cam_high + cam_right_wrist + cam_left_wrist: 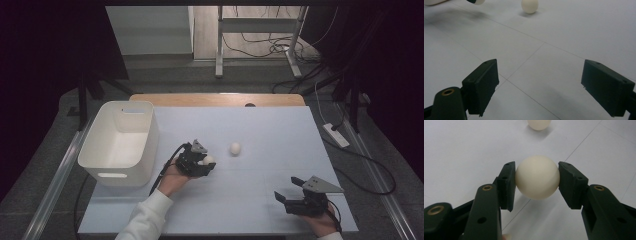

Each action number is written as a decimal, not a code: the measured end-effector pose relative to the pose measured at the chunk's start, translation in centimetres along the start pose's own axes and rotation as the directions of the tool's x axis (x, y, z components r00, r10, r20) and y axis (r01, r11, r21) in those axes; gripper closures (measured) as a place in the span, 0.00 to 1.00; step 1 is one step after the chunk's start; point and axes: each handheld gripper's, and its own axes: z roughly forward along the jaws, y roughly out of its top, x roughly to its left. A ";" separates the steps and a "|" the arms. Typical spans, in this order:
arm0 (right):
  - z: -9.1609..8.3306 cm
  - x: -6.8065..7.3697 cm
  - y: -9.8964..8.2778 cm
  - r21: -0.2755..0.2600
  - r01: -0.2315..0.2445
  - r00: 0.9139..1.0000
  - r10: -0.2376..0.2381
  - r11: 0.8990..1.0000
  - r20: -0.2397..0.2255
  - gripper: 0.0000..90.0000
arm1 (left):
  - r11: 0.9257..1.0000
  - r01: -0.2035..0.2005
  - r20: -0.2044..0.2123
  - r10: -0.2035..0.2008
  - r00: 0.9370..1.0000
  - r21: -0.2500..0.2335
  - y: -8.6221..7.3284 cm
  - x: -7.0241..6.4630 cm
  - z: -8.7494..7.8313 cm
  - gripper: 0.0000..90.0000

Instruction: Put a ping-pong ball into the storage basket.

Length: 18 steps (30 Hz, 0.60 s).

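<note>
My left gripper (206, 161) is near the middle of the white table, shut on a cream-white ball (537, 177); both black pads press its sides. The held ball (207, 160) shows between the jaws from above too. A second cream ball (235, 148) lies free on the table just right of and beyond that gripper, at the top edge of the left gripper view (539, 123) and far off in the right gripper view (529, 5). My right gripper (288, 189) rests near the table's front right, jaws wide open over bare table (537, 87), nothing between them.
A white plastic bin (120, 141) stands at the table's left edge, left of my left hand. The table top (260, 125) is pale with thin seam lines. Beyond the far wooden edge are a desk frame and cables on the floor.
</note>
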 end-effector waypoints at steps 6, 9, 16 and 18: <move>0.0 0.0 0.0 0.000 -0.002 1.000 0.002 1.000 0.002 0.16 | 1.000 0.005 -0.003 -0.005 1.000 -0.023 0.1 -0.1 -0.7 0.56; 0.0 0.0 0.0 0.000 -0.002 1.000 0.002 1.000 0.001 0.16 | 1.000 0.007 -0.001 -0.007 1.000 -0.030 0.1 -0.1 -0.9 0.56; -0.1 0.0 0.0 0.001 -0.003 1.000 0.003 1.000 0.002 0.16 | 0.999 0.010 -0.006 -0.010 1.000 -0.050 0.1 0.0 -1.5 0.56; -0.1 0.0 0.0 0.001 -0.004 1.000 0.004 1.000 0.002 0.16 | 0.998 0.008 -0.008 -0.008 1.000 -0.058 0.1 -0.1 -1.6 0.56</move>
